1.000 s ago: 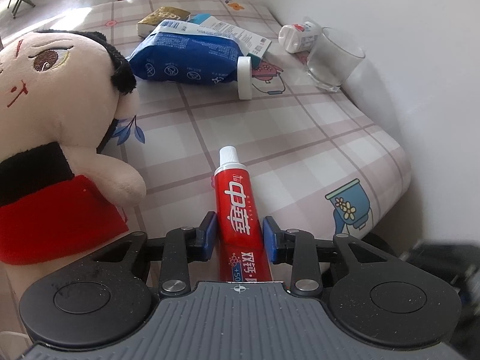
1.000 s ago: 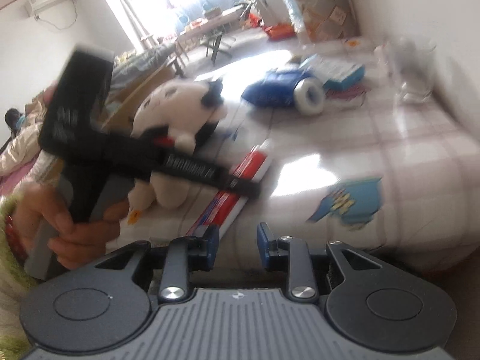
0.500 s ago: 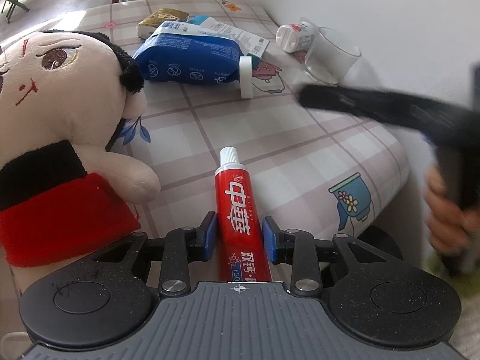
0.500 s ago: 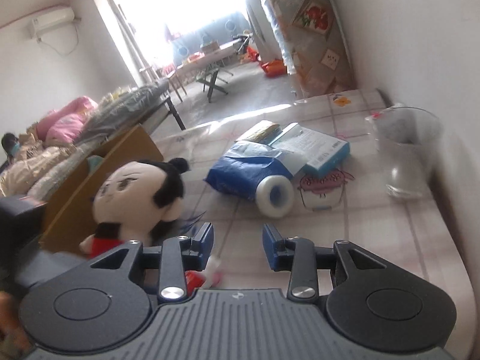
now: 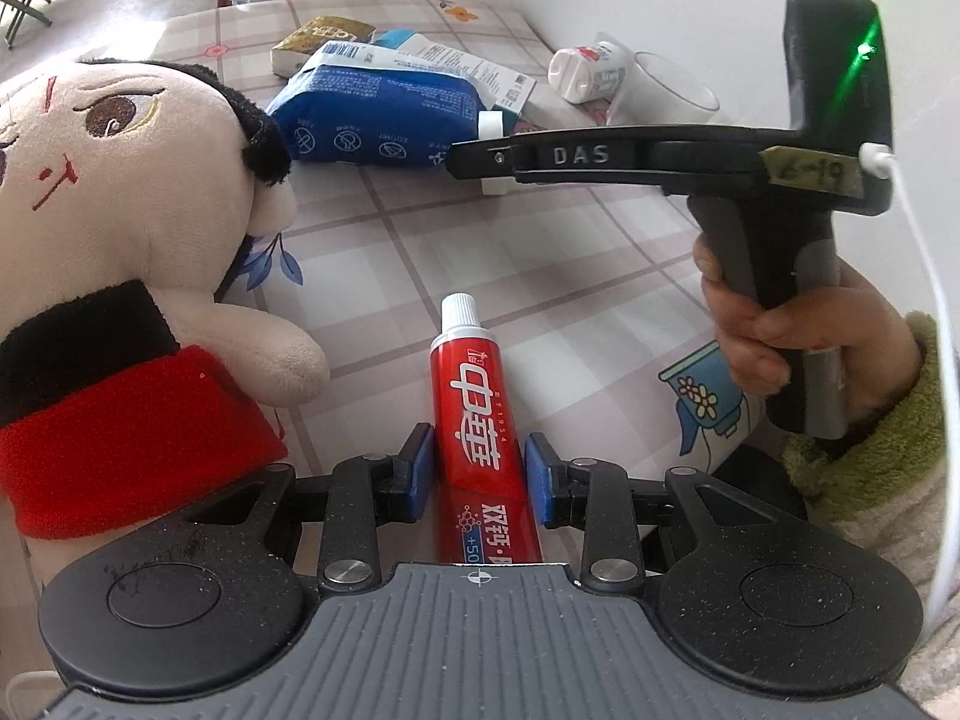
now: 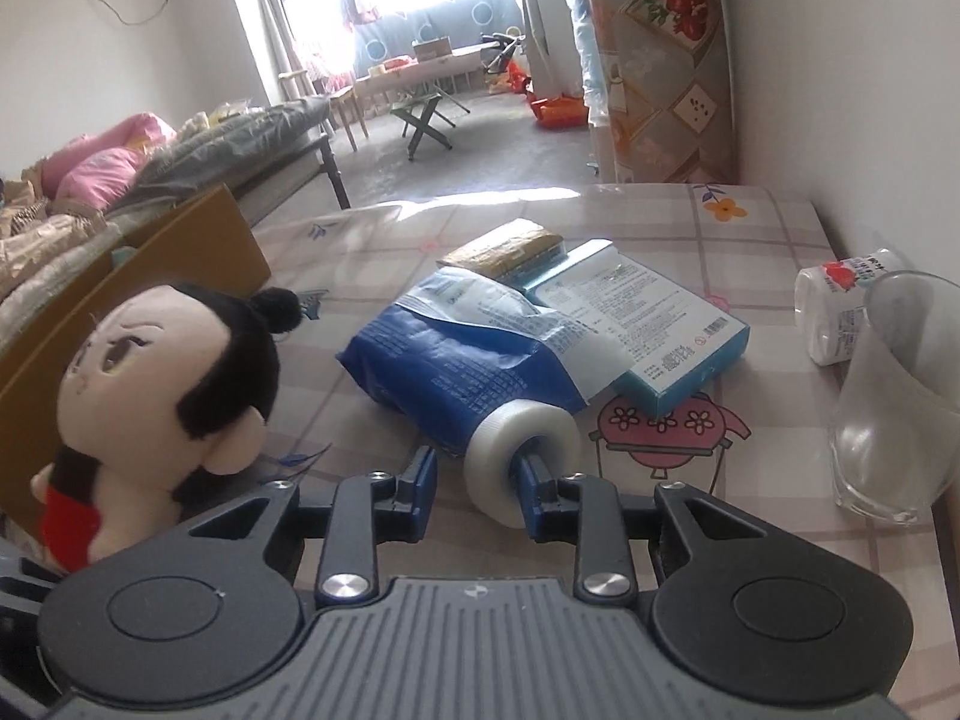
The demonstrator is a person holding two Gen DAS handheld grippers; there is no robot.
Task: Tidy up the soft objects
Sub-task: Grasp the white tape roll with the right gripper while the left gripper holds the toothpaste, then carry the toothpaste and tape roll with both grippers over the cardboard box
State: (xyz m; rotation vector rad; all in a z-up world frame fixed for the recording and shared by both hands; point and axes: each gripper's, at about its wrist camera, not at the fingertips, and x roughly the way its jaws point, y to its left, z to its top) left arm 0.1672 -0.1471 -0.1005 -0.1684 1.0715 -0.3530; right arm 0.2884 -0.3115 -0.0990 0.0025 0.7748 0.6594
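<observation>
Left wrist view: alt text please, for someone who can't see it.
The left gripper straddles a red toothpaste tube lying on a checked tablecloth, pads close beside it. A plush doll sits to the left; a hand holds the right gripper over a blue pouch.

The table (image 6: 774, 222) holds one doll (image 6: 162, 396), one toothpaste tube (image 5: 480, 414), one blue pouch (image 6: 462, 360) and one tape roll (image 6: 519, 456). There are also one box (image 6: 660, 324), one brown packet (image 6: 510, 249), one bottle (image 6: 840, 306) and one glass (image 6: 894, 402).
</observation>
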